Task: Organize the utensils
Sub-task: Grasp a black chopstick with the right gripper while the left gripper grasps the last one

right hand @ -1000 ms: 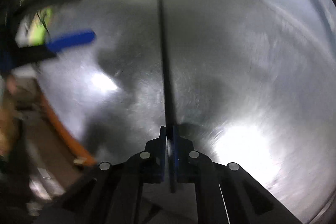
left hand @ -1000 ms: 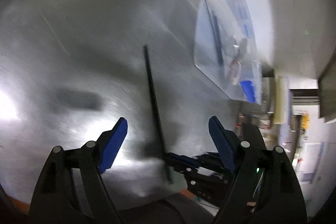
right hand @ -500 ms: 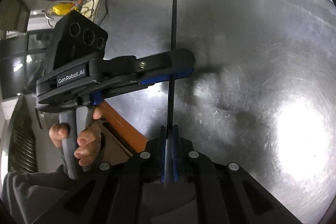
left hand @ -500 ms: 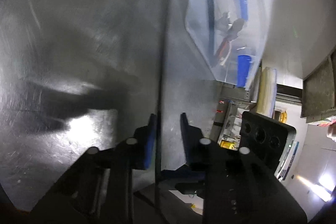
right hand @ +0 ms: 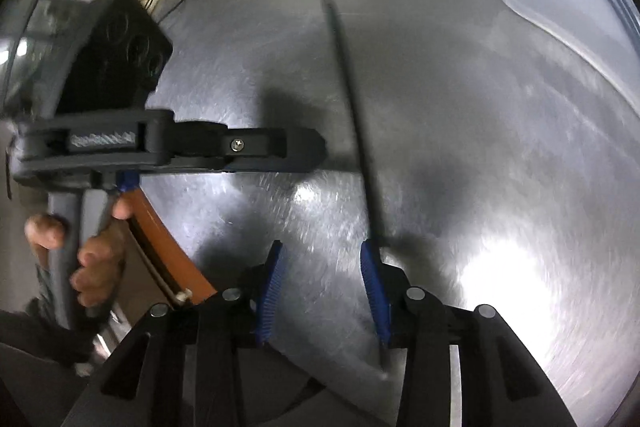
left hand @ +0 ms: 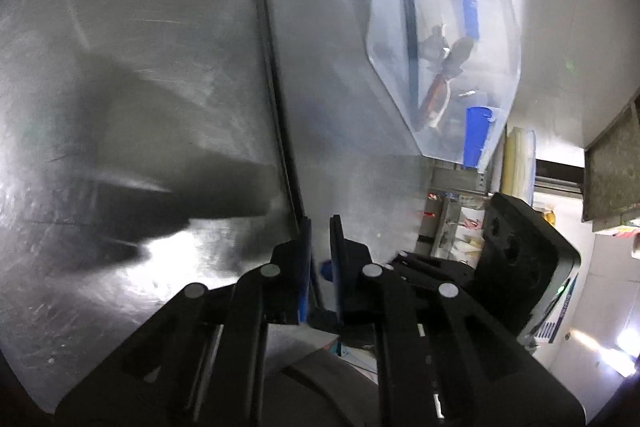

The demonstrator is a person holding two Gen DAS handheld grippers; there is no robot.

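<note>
A long thin black chopstick (left hand: 276,99) runs over the steel table. In the left wrist view my left gripper (left hand: 320,227) has its blue pads nearly together, the chopstick running along the left pad (left hand: 306,259). In the right wrist view my right gripper (right hand: 324,259) is open; the chopstick (right hand: 356,131) leans against its right pad (right hand: 372,279). The left gripper (right hand: 312,151) shows there from the side, reaching towards the chopstick. A clear plastic bin (left hand: 508,39) with utensils sits at the upper right.
The steel table (left hand: 140,47) fills both views, with bright glare spots. An orange-brown table edge (right hand: 160,227) lies at lower left in the right wrist view. Shelves and clutter (left hand: 460,219) stand beyond the table's end.
The right gripper has opened and let go of the chopstick. The left gripper has closed further beside the chopstick. The chopstick now tilts left.
</note>
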